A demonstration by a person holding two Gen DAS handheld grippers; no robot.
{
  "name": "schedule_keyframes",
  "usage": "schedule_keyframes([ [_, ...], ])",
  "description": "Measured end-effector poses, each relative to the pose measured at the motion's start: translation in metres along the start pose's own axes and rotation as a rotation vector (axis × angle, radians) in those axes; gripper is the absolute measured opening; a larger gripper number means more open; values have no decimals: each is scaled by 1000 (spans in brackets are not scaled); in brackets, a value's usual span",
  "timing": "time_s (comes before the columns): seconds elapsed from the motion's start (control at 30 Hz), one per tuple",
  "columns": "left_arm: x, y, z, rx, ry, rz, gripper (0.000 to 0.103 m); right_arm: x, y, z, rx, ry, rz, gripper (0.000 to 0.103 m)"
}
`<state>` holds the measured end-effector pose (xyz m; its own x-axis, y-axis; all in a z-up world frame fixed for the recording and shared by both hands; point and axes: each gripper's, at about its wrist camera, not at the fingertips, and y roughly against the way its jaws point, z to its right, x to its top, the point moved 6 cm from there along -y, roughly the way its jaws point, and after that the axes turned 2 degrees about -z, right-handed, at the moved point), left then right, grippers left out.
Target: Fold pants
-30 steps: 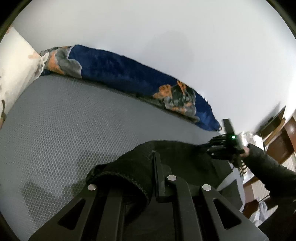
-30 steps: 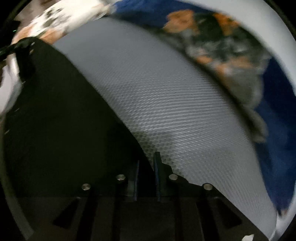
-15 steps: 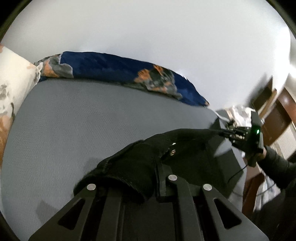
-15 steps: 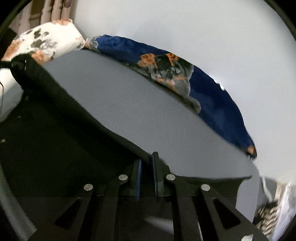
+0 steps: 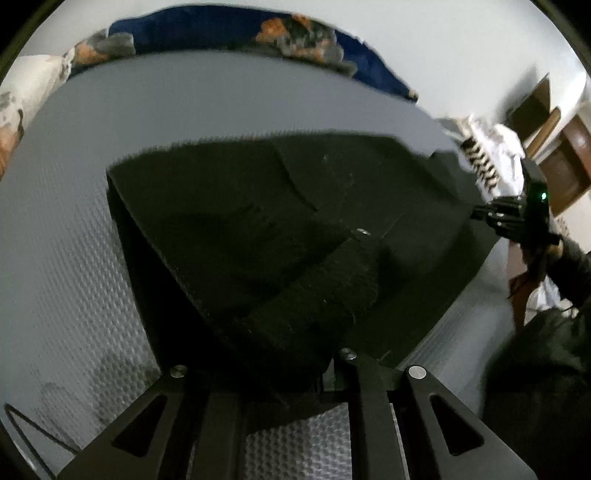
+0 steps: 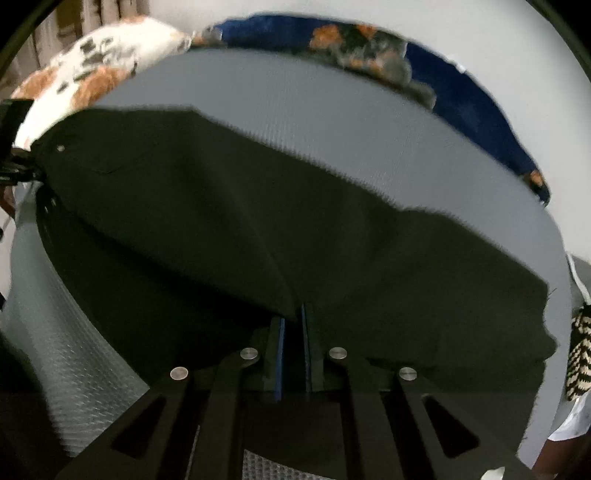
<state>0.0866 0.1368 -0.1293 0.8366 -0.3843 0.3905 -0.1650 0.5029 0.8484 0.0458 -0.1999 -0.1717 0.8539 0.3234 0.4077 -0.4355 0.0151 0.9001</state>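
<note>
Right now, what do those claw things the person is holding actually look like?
Both are matte black plastic. The left claw and right claw have triangular cut-outs in their arms and round silver screw heads. The right one has blue finger pads and a green light on its body. The person's sleeve is dark.

Thick black fabric pants [image 5: 280, 236] bunch over the left gripper [image 5: 295, 373], hiding its fingertips. The blue patterned blanket [image 6: 461, 92] along the top edge is motion-blurred.

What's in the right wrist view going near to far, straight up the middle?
right gripper jaws pinching fabric → black pants → grey mattress → blue patterned blanket → white wall.
</note>
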Motion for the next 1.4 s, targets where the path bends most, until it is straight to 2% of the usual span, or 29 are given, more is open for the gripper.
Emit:
schedule_keyframes([
  [0.23,-3,11,2,43,-6,-16,20,1,-14,-4,3,9,-33,7],
  [0.3,-6,14,1,73,-12,-26,32,0,-14,-6,4,13,-31,8],
  [0.33,-8,17,-1,89,-13,-30,33,0,-14,-7,4,12,-29,8],
  [0.37,-10,21,-2,92,-8,-28,39,0,-14,-7,4,12,-28,9],
  [0.4,-12,25,-6,116,9,-27,59,0,-13,-8,3,10,-25,9],
  [0.47,-16,34,-17,209,52,-30,75,-1,-13,-9,4,6,-20,9],
  [0.53,-22,46,-24,234,86,-18,75,3,-16,-6,10,1,-14,9],
  [0.67,-30,79,-33,227,229,50,75,2,-16,-6,14,-7,-5,10],
  [0.8,-31,100,-22,117,417,142,75,0,-15,-8,12,-9,1,10],
  [0.83,-33,101,-19,61,483,155,75,0,-14,-9,10,-7,3,10],
  [0.93,-38,85,-12,-36,645,133,75,-1,-14,-9,12,-8,7,10],
  [1.0,-40,70,-7,-82,716,124,75,-2,-13,-10,14,-11,9,10],
  [1.1,-41,47,-2,-115,796,114,74,-2,-13,-10,16,-14,12,10],
  [1.17,-38,38,-4,-96,836,123,73,-2,-12,-10,17,-19,15,10],
  [1.23,-33,34,-9,-73,858,151,64,-2,-9,-8,16,-29,23,10],
  [1.3,-24,36,-14,-45,850,183,25,-1,-3,-7,2,-41,35,8],
  [1.4,-13,41,-19,-6,810,194,21,2,18,-8,-35,-44,72,8],
])
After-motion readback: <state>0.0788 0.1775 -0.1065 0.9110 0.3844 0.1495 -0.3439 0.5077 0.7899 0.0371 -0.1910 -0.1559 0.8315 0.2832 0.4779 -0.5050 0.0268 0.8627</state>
